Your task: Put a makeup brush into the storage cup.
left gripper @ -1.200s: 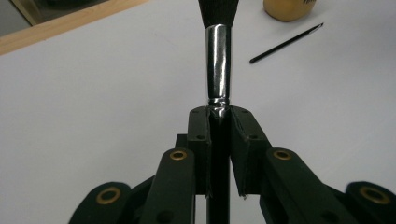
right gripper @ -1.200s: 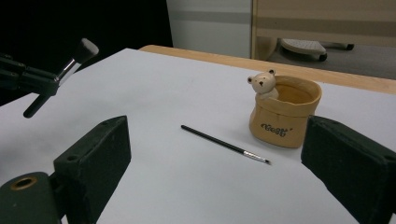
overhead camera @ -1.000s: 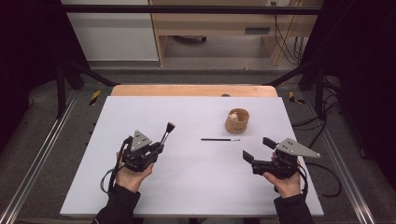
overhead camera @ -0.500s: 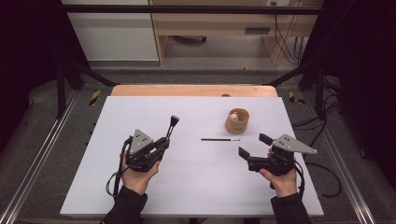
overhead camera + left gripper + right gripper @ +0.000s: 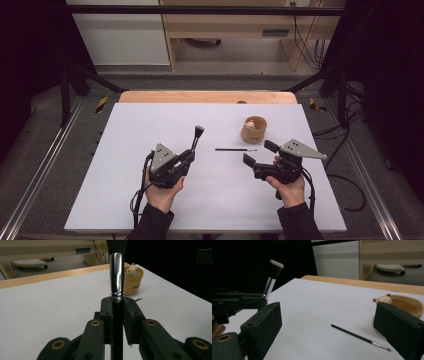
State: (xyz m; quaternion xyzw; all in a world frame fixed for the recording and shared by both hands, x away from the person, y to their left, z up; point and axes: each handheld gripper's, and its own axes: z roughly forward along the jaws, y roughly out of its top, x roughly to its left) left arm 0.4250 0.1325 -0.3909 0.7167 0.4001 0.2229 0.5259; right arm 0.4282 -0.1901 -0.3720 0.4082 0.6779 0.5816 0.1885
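Note:
A makeup brush (image 5: pixel 197 137) with a chrome ferrule (image 5: pixel 116 275) and a dark bristle head sticks out of my left gripper (image 5: pixel 188 156), whose jaws are shut on its black handle (image 5: pixel 117 322). It points up and away over the white table (image 5: pixel 125 130). A thin black brush (image 5: pixel 236 149) lies flat near the table's middle. Just behind it stands a small tan cup (image 5: pixel 254 129) with a little animal figure on its rim. My right gripper (image 5: pixel 260 152) hovers just in front of the thin brush, open, with nothing between its jaws. In the right gripper view the thin brush (image 5: pixel 359 337) lies between and beyond the wide jaws.
A wooden strip (image 5: pixel 207 96) runs along the table's far edge. Metal frame rails (image 5: pixel 40 175) flank both sides. Cables (image 5: pixel 345 180) trail off at the right. Beyond the table are a white cabinet (image 5: pixel 120 35) and a wooden shelf unit.
My left gripper has carried the makeup brush to the right, toward the table's middle. My right gripper has moved left, closer to the thin brush, jaws still wide.

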